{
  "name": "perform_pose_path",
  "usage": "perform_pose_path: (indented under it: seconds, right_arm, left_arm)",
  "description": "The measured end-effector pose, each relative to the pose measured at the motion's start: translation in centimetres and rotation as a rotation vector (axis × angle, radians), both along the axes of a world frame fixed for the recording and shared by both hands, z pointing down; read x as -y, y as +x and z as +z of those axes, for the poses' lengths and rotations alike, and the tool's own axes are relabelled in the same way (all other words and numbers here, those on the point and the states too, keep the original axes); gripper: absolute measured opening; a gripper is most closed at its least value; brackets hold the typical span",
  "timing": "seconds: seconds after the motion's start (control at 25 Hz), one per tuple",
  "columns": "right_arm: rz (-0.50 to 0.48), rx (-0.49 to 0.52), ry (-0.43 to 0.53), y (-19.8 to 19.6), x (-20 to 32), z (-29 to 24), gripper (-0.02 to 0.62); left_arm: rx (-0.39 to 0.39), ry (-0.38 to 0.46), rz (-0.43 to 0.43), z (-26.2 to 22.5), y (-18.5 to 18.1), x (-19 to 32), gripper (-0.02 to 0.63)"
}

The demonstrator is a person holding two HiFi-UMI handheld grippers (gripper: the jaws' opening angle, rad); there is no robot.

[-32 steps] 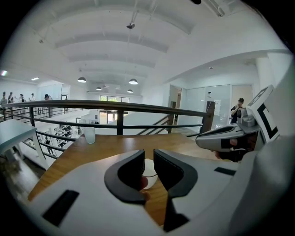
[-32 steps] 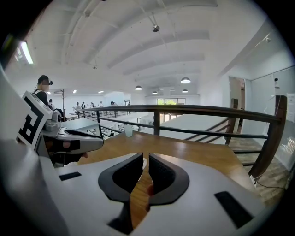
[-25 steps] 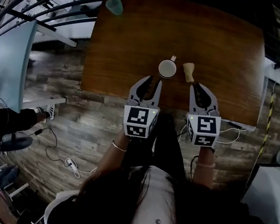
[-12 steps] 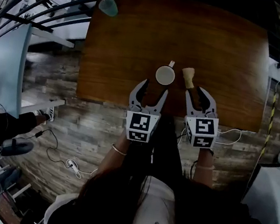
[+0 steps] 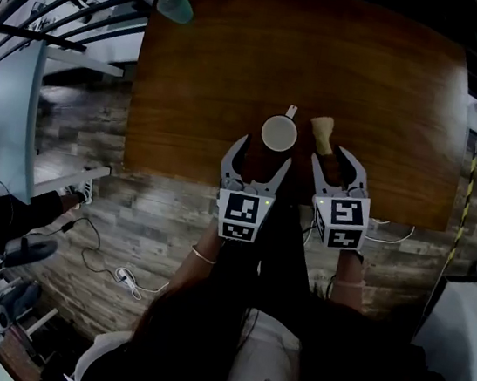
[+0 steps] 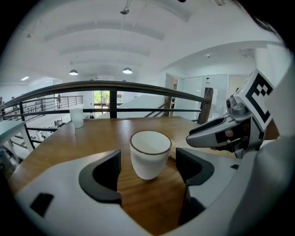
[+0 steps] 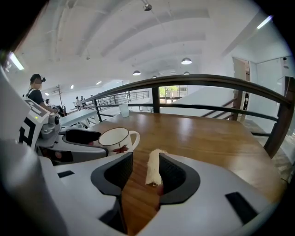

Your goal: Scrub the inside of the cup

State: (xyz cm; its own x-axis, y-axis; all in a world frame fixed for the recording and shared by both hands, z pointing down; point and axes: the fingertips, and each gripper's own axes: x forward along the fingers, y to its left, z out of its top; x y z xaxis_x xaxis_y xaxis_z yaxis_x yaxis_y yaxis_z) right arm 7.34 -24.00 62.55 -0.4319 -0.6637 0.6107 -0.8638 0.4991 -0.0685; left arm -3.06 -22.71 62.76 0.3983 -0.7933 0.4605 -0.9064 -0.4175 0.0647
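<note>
1. Two grippers sit nearest the wearer, both on the near side of the cup [image 5: 279, 134]. Each carries its marker cube at the end toward the person.
2. Left gripper [image 5: 264, 151] points at the cup from the near side. Its jaws have just been opening and stand wide apart, with the cup in the opening at their tips. Bare wood shows on either side of the cup, so neither pad touches it.
3. Right gripper [image 5: 337, 162] lies just right of the cup. Its jaws have also just been opening and stand apart, with a pale fibrous scrubber [image 7: 154, 168] between them. The scrubber is close against the pad farther from the cup, and whether it touches cannot be told. A clear gap remains on the side toward the cup.
4. White inside and out, the cup stands upright near the front edge of the wooden table [image 5: 378, 73]. It has a dark rim line, a red flower mark on its side and a handle turned away from the person.
5. Far beyond the cup and to its left, a translucent tumbler [image 5: 175, 5] stands near the table's far left corner.
6. Beyond the cup, past the table's far edge, runs a dark railing [image 6: 138, 85]. Farther off to the cup's left stands a person [image 7: 35, 92] in a cap.
</note>
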Motion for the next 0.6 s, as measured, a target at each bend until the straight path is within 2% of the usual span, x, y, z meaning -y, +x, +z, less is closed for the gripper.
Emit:
perform_pose_path:
  seconds: [0.6]
  right_arm:
    - [-0.013,-0.022,-0.089,0.0,1.2,4.4,0.225]
  left_arm:
    - [0.005,-0.053,0.008,3.7,1.2,1.9,0.449]
